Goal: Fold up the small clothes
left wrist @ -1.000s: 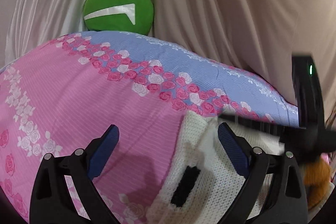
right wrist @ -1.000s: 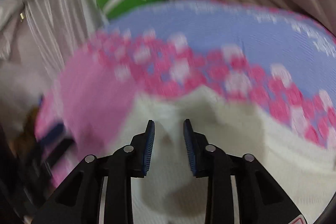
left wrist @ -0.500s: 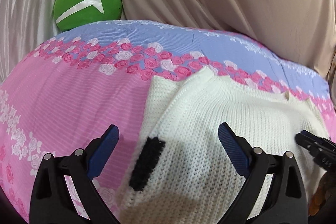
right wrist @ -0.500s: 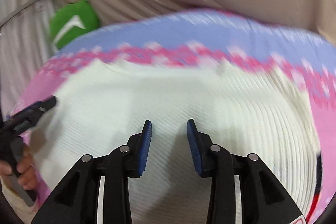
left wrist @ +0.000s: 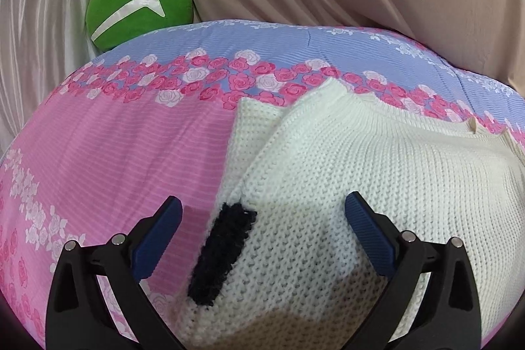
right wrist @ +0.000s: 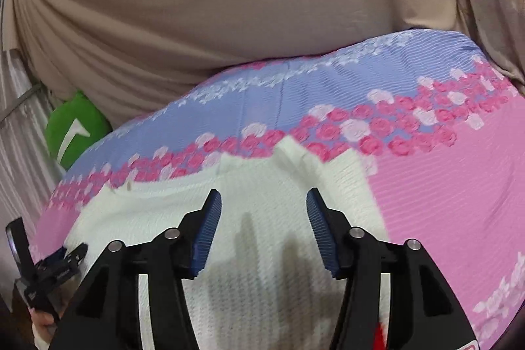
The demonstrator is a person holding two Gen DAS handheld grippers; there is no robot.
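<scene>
Draped beige cloth backs a bed (left wrist: 108, 153) with a rose-print cover, where a white knit sweater (left wrist: 377, 173) lies flat. Its long axis runs crosswise, from one claw to the other. The left claw (left wrist: 264, 230) hangs over the sweater's left edge, jaws wide apart and empty, with the black cuff (left wrist: 221, 255) right between and below them. The right claw (right wrist: 264, 227) sits above the right end, its jaws having just been opening, nothing between them. For a sleeve fold, the left claw looks nearer its edge.
</scene>
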